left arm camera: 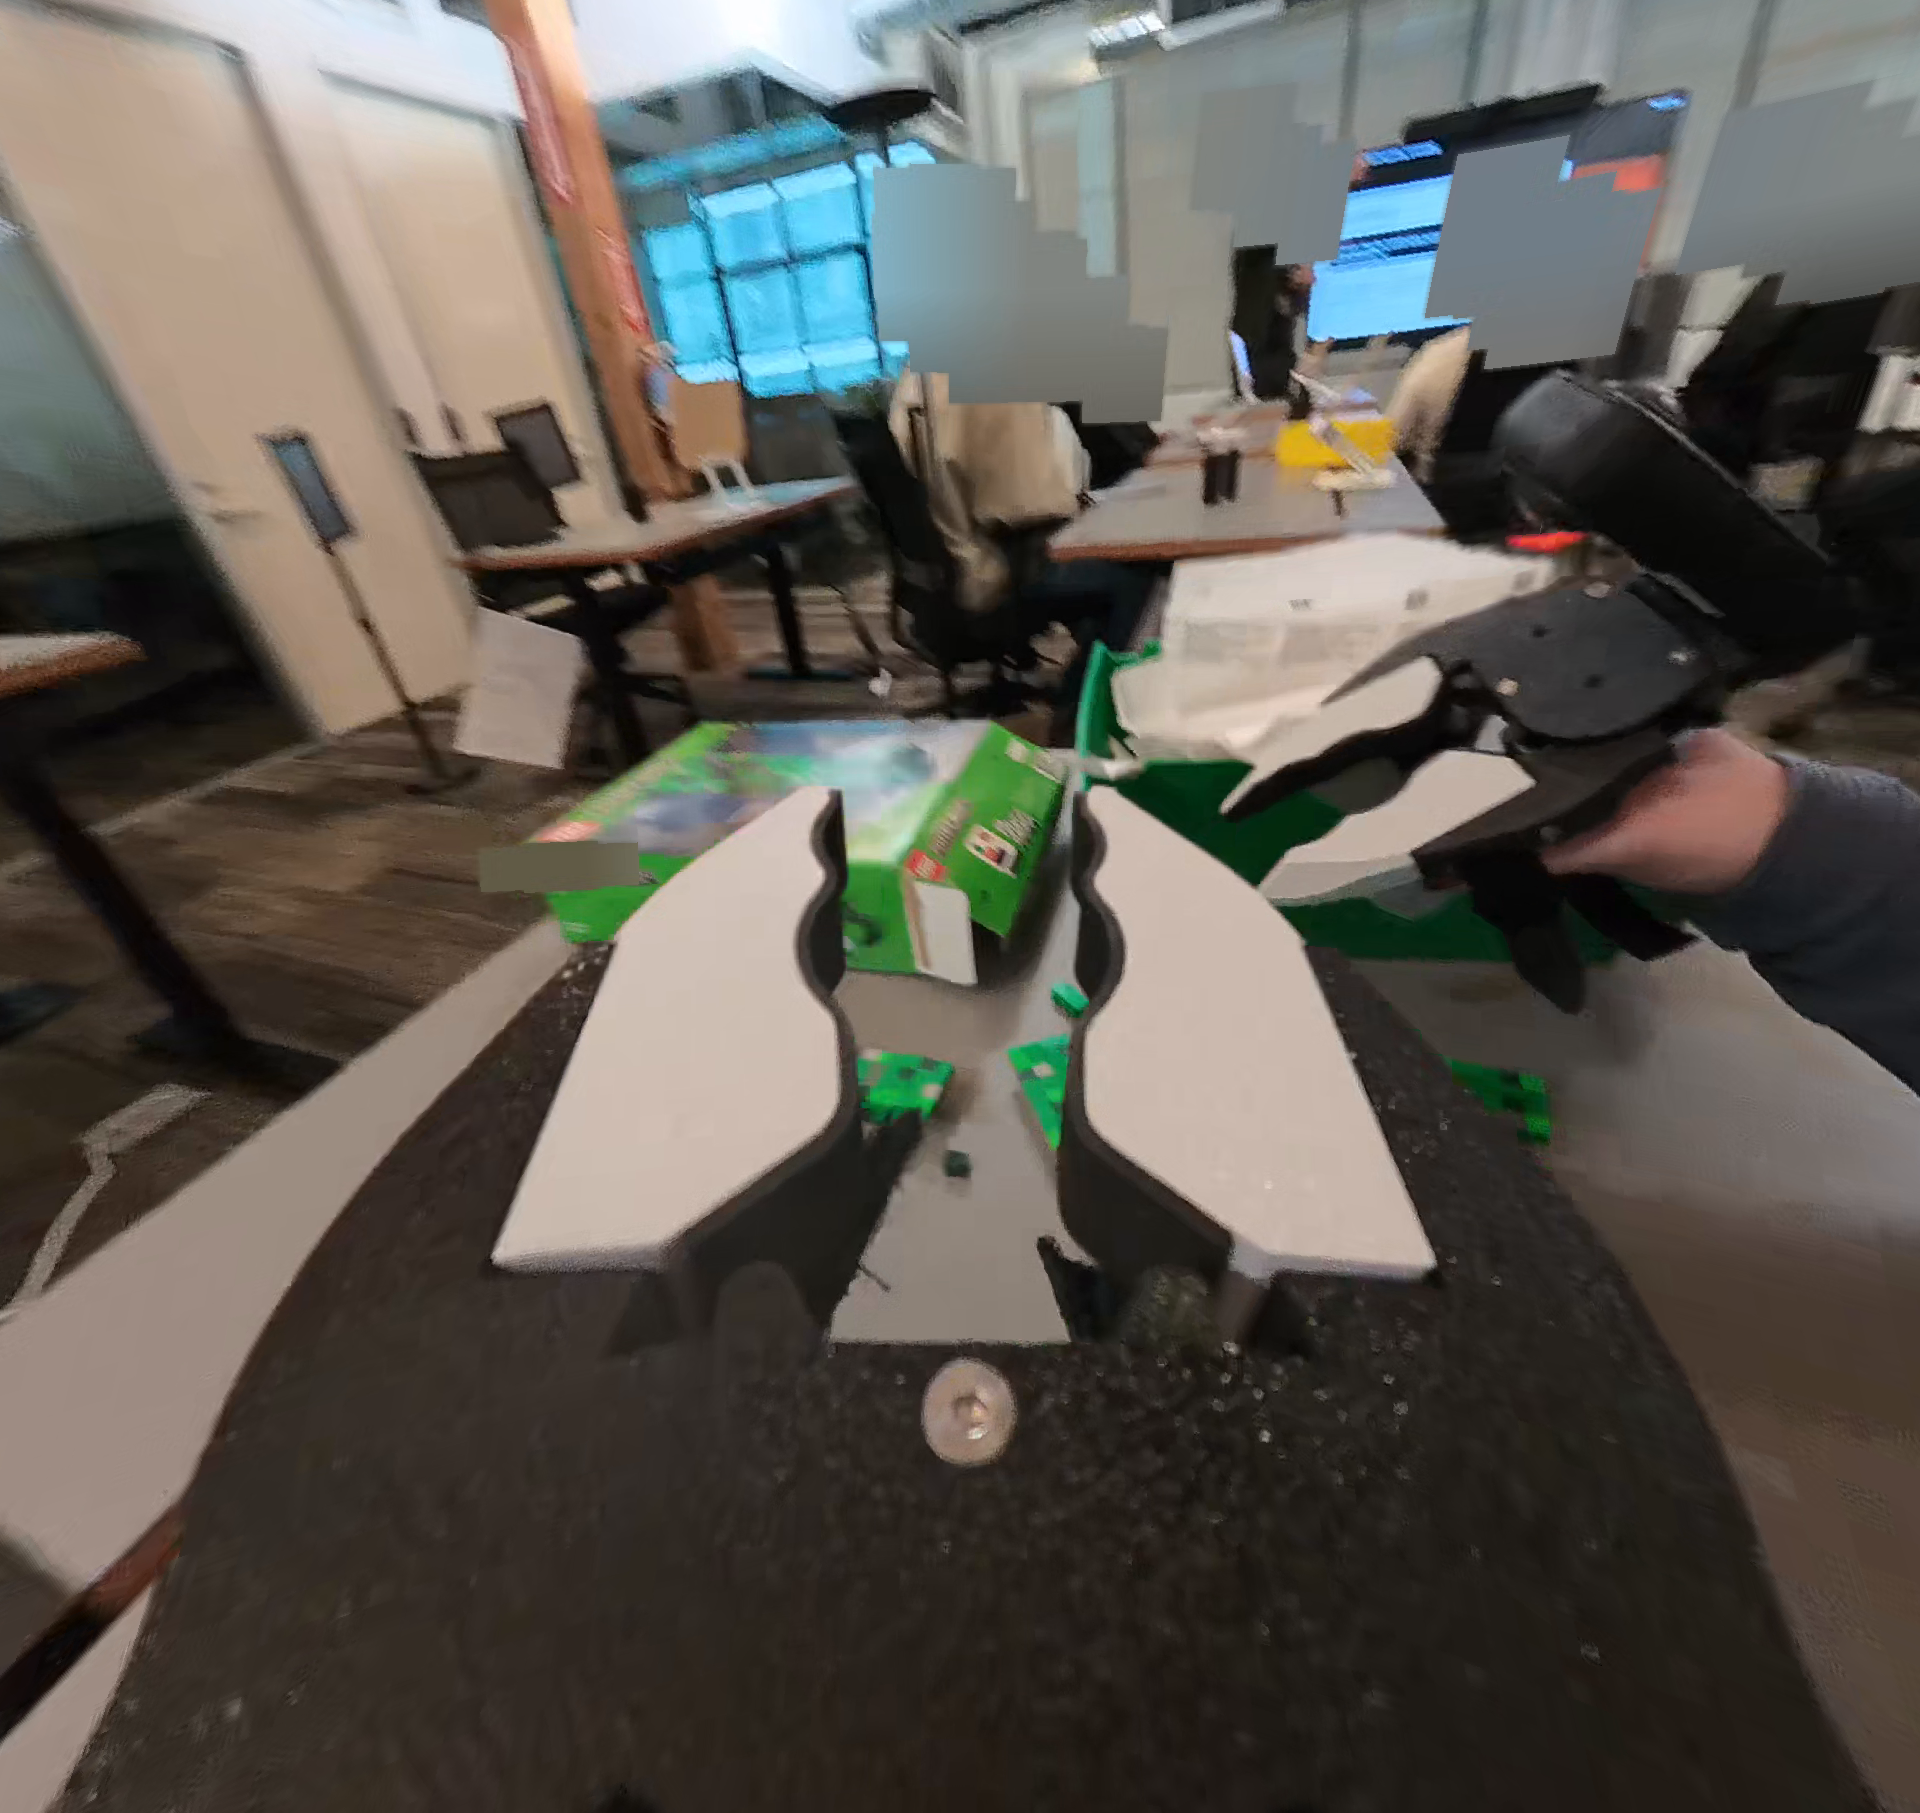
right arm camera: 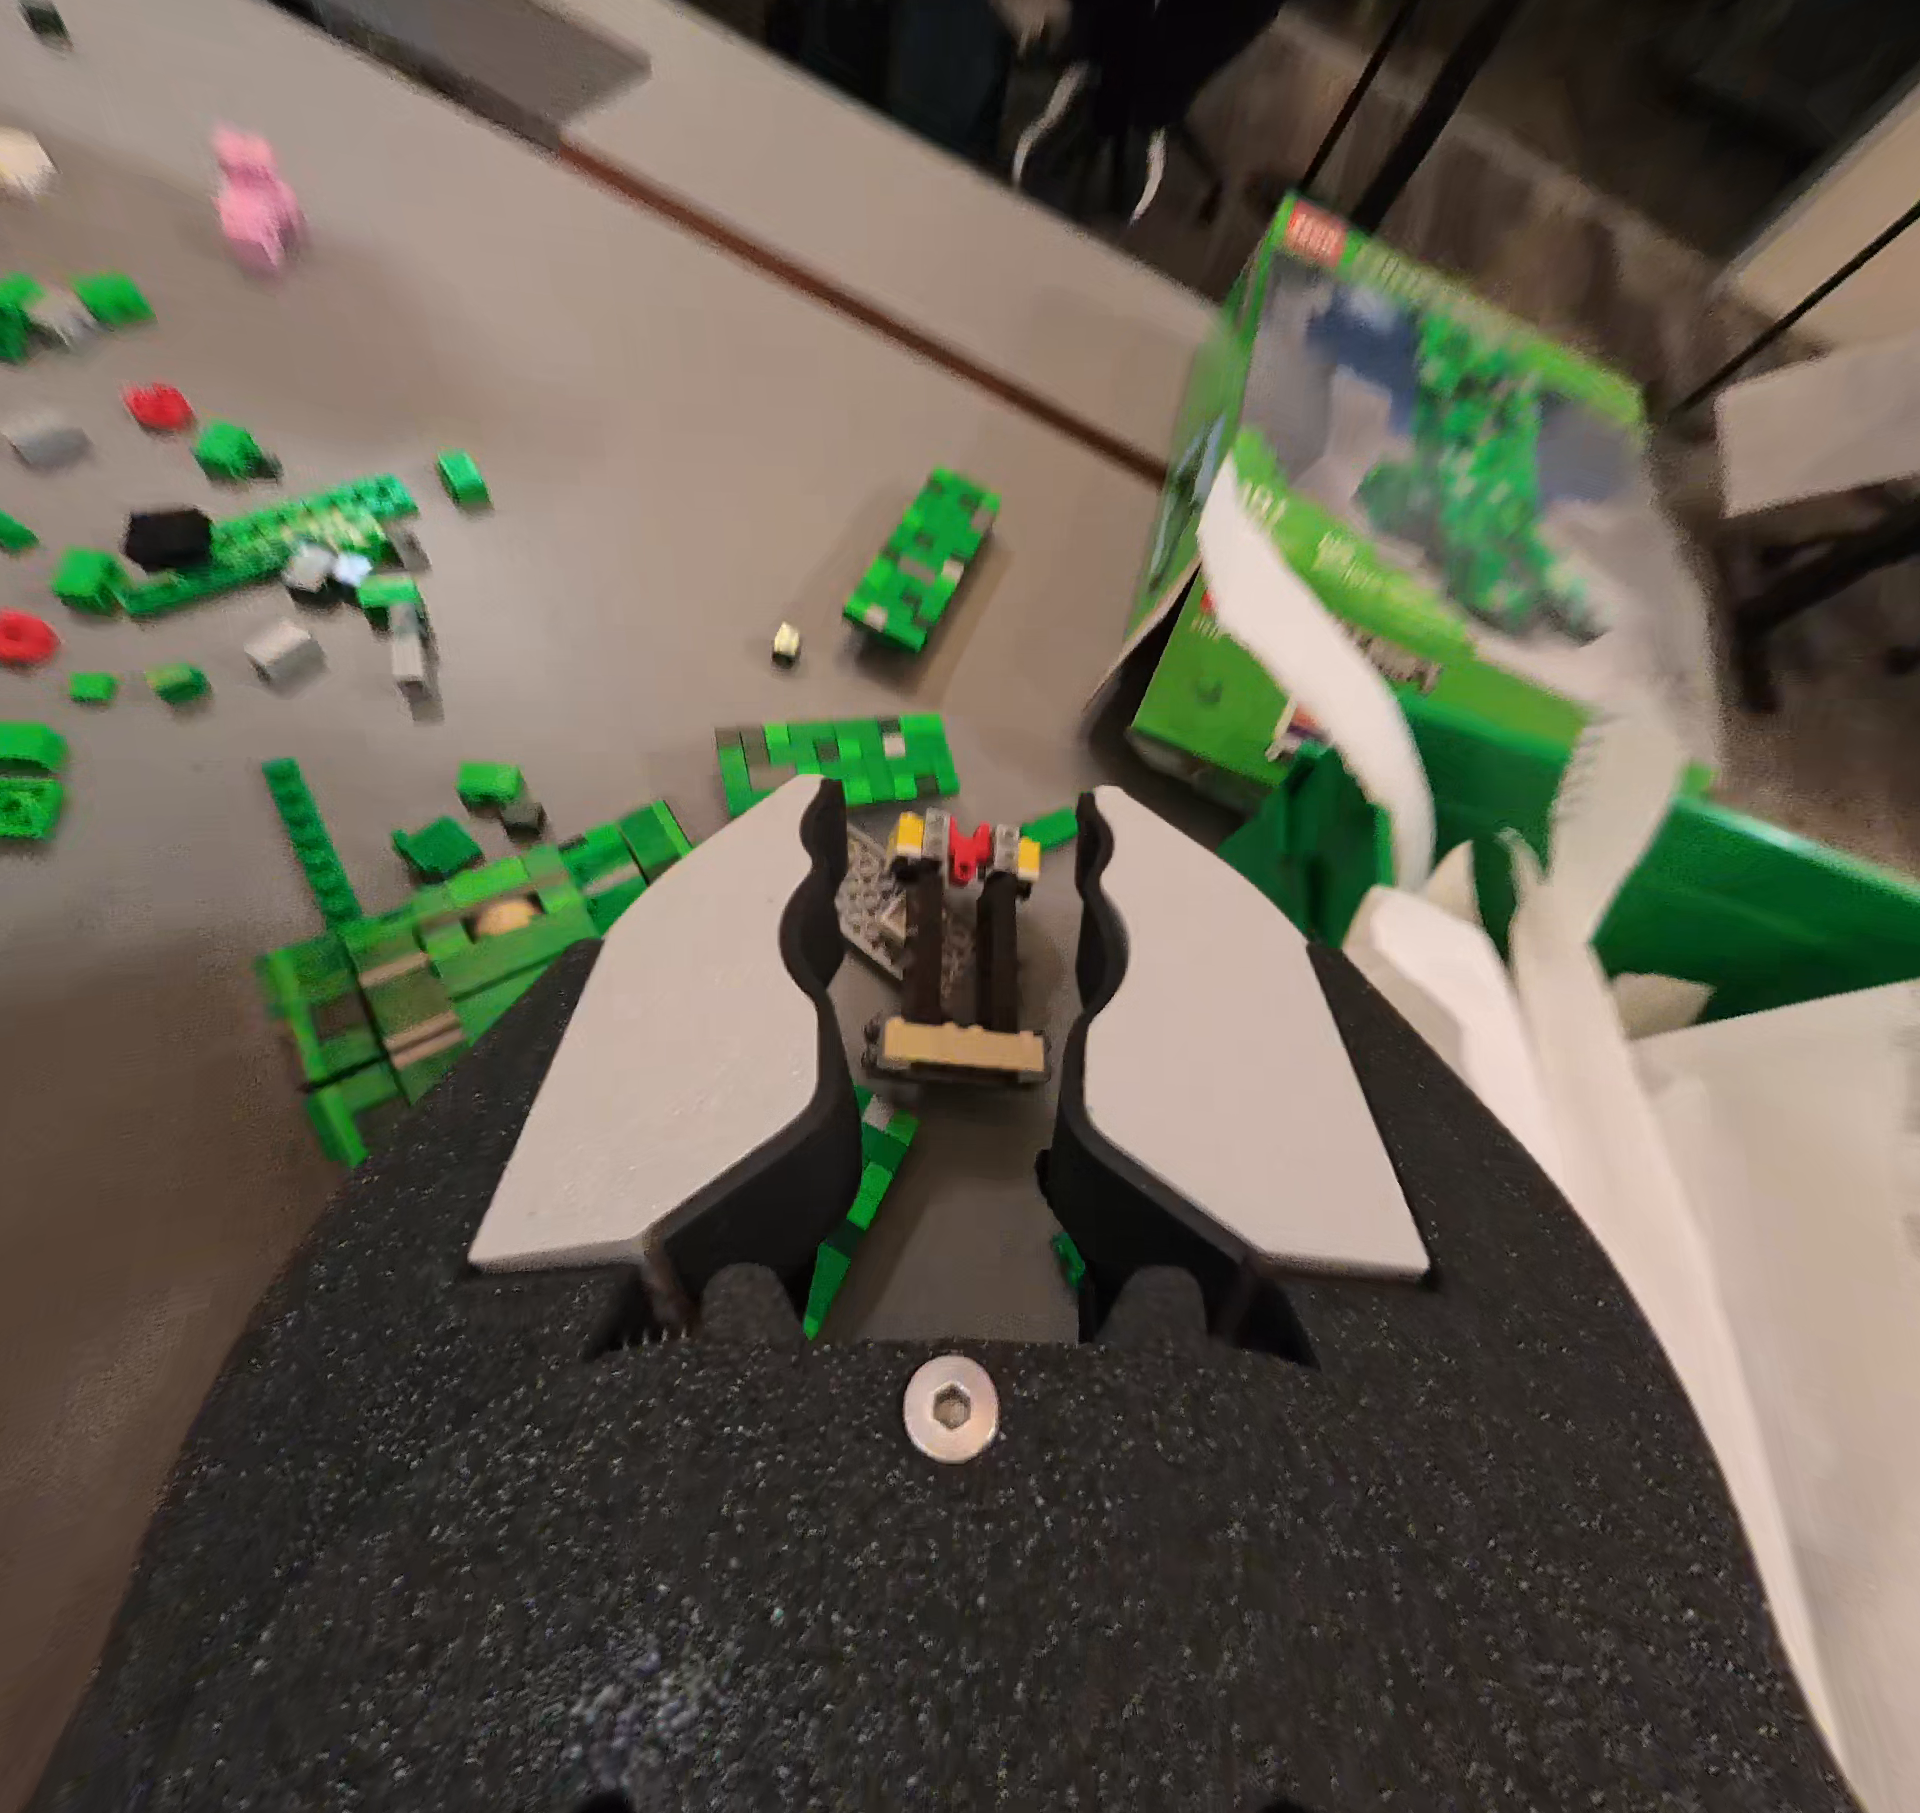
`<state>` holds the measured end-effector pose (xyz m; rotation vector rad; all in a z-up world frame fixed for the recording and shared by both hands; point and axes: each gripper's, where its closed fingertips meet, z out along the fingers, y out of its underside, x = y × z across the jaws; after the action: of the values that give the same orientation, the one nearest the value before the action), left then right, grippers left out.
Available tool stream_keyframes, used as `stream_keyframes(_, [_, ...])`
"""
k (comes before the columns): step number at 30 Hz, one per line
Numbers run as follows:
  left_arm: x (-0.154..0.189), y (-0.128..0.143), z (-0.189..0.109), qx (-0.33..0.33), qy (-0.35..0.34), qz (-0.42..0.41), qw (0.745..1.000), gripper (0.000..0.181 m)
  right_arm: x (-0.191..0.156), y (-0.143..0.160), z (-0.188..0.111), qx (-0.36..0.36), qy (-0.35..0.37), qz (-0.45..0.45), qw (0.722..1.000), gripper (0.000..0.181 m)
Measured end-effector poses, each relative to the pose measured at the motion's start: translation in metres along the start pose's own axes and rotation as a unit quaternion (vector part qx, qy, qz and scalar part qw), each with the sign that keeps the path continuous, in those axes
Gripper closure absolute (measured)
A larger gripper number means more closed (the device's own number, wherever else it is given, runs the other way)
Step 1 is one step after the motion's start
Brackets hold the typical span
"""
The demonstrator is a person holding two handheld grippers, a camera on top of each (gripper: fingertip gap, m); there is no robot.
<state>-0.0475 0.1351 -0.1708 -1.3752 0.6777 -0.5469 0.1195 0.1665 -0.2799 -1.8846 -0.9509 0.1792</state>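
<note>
Our right gripper [right arm camera: 951, 828] hangs spread above the grey table [right arm camera: 644, 392], pinching nothing; between its fingers, lying on the table below, we see a small brick assembly [right arm camera: 961, 953] of two dark brown posts on a tan plate, with yellow and red caps at the far end. It looks light and rigid but likely to snap apart at the studs, so we judge the tan plate or both posts together the safest hold. Left of these tongs lie scattered green bricks [right arm camera: 920, 558]; ahead to the right stands the green toy box [right arm camera: 1403, 537], with white paper sheets [right arm camera: 1662, 1192] closer in. Our left gripper [left arm camera: 956, 828] is likewise spread and empty, facing the same box [left arm camera: 935, 828], with small green pieces [left arm camera: 904, 1083] beneath it.
</note>
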Motion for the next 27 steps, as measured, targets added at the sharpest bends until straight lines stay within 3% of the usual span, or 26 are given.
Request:
stream_keyframes(3, [-0.010, -0.025, -0.049, -0.006, -0.055, 0.038, 0.998, 0.140, -0.009, -0.029, -0.023, 0.059, 0.016, -0.011, 0.998, 0.138])
stream_keyframes(7, [-0.024, -0.027, -0.130, -0.068, -0.141, 0.094, 0.983, 0.137, -0.052, -0.066, -0.036, 0.135, -0.024, 0.002, 0.991, 0.138])
stream_keyframes(11, [-0.033, -0.009, -0.225, -0.114, -0.231, 0.113, 0.960, 0.136, -0.132, -0.091, -0.024, 0.165, -0.106, -0.028, 0.980, 0.139])
stream_keyframes(18, [-0.047, 0.042, -0.391, -0.213, -0.351, 0.059, 0.910, 0.128, -0.255, -0.115, 0.019, 0.174, -0.215, -0.055, 0.959, 0.141])
stream_keyframes(23, [-0.035, 0.108, -0.463, -0.367, -0.327, 0.015, 0.870, 0.112, -0.325, -0.139, 0.038, 0.199, -0.285, -0.045, 0.936, 0.141])
stream_keyframes(25, [-0.023, 0.140, -0.474, -0.429, -0.289, -0.018, 0.856, 0.105, -0.353, -0.144, 0.041, 0.195, -0.322, -0.045, 0.925, 0.141])
stream_keyframes(27, [-0.011, 0.161, -0.468, -0.443, -0.239, -0.040, 0.863, 0.102, -0.377, -0.148, 0.043, 0.186, -0.348, -0.056, 0.917, 0.141])
